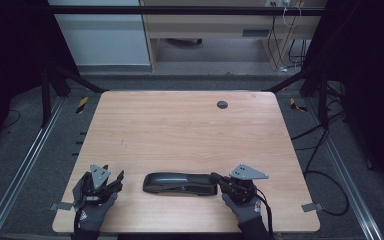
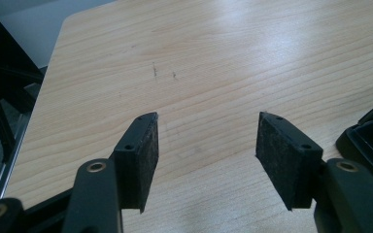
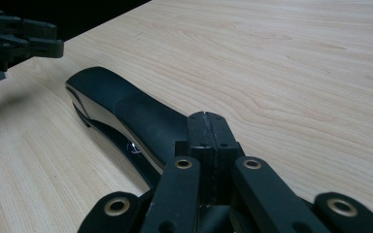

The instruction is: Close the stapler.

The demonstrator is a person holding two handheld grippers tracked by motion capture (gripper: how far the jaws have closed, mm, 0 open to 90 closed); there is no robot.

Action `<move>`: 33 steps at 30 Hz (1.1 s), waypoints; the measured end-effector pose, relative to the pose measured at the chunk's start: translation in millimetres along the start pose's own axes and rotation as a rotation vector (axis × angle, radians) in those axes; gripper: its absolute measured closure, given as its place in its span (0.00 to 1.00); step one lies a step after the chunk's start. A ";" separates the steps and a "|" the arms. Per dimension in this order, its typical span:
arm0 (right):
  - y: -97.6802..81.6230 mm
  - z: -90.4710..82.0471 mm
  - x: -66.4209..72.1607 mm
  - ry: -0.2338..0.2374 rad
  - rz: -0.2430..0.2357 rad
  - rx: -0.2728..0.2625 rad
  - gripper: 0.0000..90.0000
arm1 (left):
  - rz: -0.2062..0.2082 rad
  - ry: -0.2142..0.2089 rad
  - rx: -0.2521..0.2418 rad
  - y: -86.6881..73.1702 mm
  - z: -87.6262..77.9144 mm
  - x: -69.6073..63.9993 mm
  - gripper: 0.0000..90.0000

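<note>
A long black stapler (image 1: 180, 183) lies flat on the wooden table (image 1: 190, 125) near its front edge, lengthwise from left to right. My right gripper (image 1: 214, 176) is at the stapler's right end; in the right gripper view its jaws (image 3: 209, 116) are shut pad against pad with nothing between them, tips just over the stapler's (image 3: 126, 111) top. My left gripper (image 1: 114, 172) sits to the left of the stapler, apart from it. Its pads (image 2: 143, 150) stand wide open over bare wood, and the stapler's left end (image 2: 369, 141) shows beside the right jaw.
A small dark grommet hole (image 1: 222, 104) sits at the table's far side. Metal rails (image 1: 20, 170) run along the floor on both sides, with cables (image 1: 325, 150) on the right. A wooden desk (image 1: 205, 30) stands behind the table.
</note>
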State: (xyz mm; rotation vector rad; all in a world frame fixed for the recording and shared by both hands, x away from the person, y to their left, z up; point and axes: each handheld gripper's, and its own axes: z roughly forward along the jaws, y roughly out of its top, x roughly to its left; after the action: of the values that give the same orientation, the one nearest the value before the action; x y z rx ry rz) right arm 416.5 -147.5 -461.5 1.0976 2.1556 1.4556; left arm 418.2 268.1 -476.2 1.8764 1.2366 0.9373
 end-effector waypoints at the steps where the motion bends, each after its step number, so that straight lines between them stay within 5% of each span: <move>1: 0.1 -0.1 -0.1 0.000 -0.001 0.001 1.00 | -0.001 -0.001 0.000 0.0 0.0 -0.2 0.45; 22: -2.7 1.6 6.5 -0.047 -0.038 -0.001 1.00 | -0.001 0.003 0.001 0.0 0.4 0.3 0.45; 33: 10.2 -4.1 4.0 0.011 -0.003 -0.070 1.00 | -0.003 0.003 -0.001 -0.1 -0.2 0.9 0.45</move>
State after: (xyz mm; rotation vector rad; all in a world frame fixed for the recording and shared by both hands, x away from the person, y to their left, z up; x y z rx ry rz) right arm 415.5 -145.3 -450.0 1.0646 2.0956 1.5267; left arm 418.2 269.0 -476.0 1.8725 1.2407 0.9395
